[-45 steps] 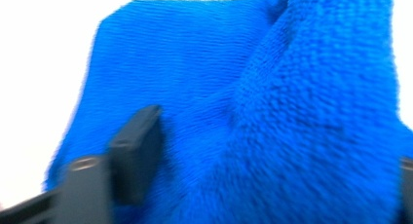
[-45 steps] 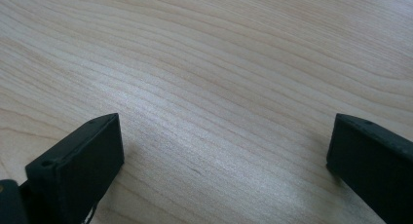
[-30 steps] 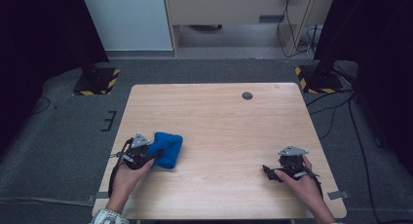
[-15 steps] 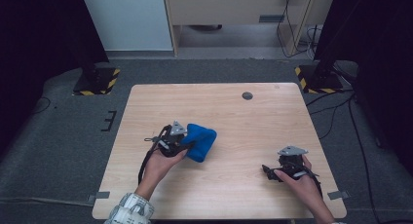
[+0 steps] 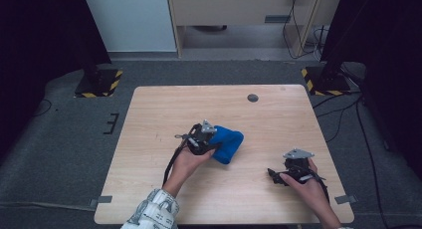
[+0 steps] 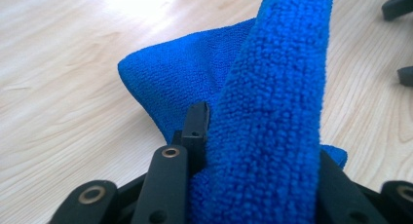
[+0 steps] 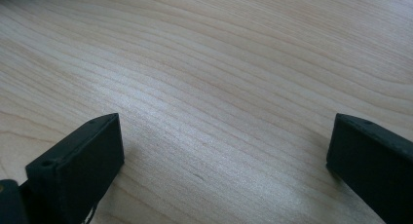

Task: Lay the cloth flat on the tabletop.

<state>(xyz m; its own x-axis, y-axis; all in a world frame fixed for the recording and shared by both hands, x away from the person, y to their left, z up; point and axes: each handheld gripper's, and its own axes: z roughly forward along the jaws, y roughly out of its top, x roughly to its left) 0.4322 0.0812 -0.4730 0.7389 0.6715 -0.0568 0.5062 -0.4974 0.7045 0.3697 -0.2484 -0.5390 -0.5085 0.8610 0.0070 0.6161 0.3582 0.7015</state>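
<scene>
A blue microfibre cloth (image 5: 228, 145) lies bunched near the middle of the wooden table (image 5: 164, 109). My left gripper (image 5: 215, 147) is shut on the cloth's left side, held by a hand coming from the lower left. In the left gripper view a thick fold of the cloth (image 6: 272, 102) stands up between the jaws of the left gripper (image 6: 253, 141), and it hides most of the right jaw. My right gripper (image 5: 273, 174) rests at the table's front right and points left. In the right gripper view the right gripper (image 7: 224, 156) is open over bare wood with nothing between its jaws.
A small dark round disc (image 5: 253, 97) sits near the table's far edge. Black stand bases with yellow-black stripes (image 5: 98, 83) (image 5: 323, 79) stand on the grey floor behind the table's two far corners. Behind them is a light cabinet (image 5: 239, 5).
My left gripper has carried the blue cloth from the table's front left to the right and a little farther away, near the middle. The right gripper has stayed put.
</scene>
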